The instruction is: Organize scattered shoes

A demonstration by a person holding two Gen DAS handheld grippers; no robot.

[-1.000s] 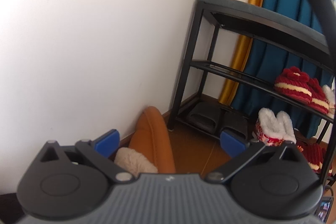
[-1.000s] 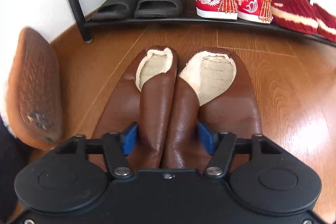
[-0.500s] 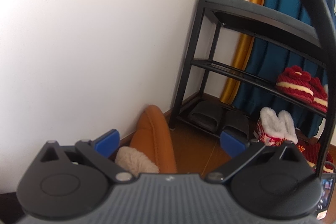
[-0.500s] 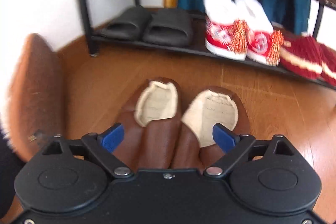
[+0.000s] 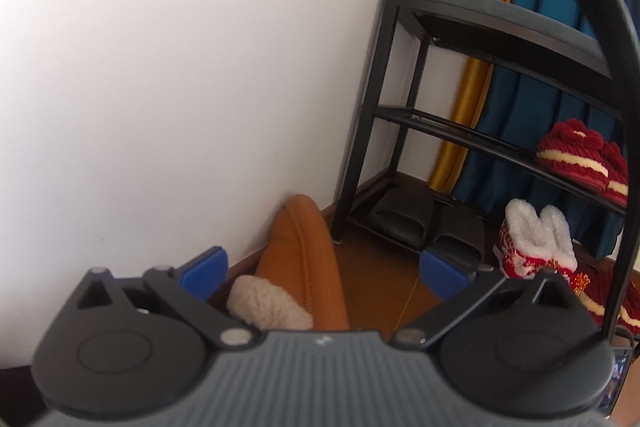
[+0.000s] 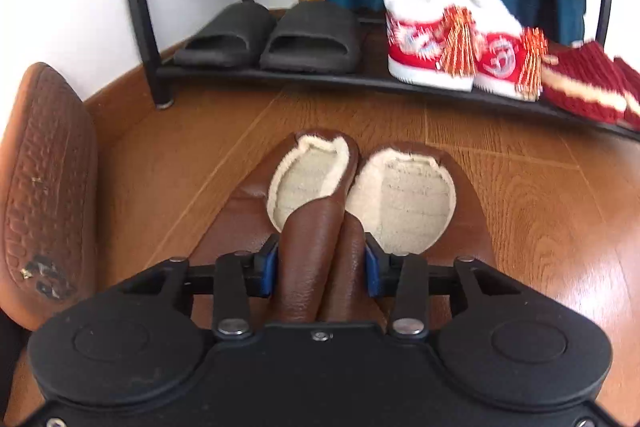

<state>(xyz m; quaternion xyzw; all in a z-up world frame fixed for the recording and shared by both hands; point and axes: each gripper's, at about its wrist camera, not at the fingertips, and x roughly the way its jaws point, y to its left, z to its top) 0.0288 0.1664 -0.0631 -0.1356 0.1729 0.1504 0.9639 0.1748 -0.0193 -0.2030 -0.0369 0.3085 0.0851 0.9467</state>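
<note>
My right gripper [image 6: 320, 269] is shut on the inner uppers of a pair of brown leather slippers [image 6: 316, 223] with cream lining, heels pointing toward the black shoe rack [image 6: 152, 39]. The pair is over the wooden floor in front of the rack. My left gripper [image 5: 324, 263] is open and empty, held above an orange-brown fleece-lined slipper [image 5: 304, 251] that leans against the white wall. That slipper also shows at the left edge of the right wrist view [image 6: 44, 187], sole outward.
The rack's bottom shelf holds black slides [image 6: 272, 39], red embroidered white-fur boots [image 6: 452, 35] and dark red knit slippers [image 6: 588, 87]. Another dark red knit pair [image 5: 580, 155] sits on a middle shelf. Blue and gold curtains hang behind. A black curved bar [image 5: 624, 107] crosses the left view.
My right gripper opened about half a second ago, then closed tight on the brown slippers' inner uppers. The pair now sits nearer the rack. The left gripper has barely moved.
</note>
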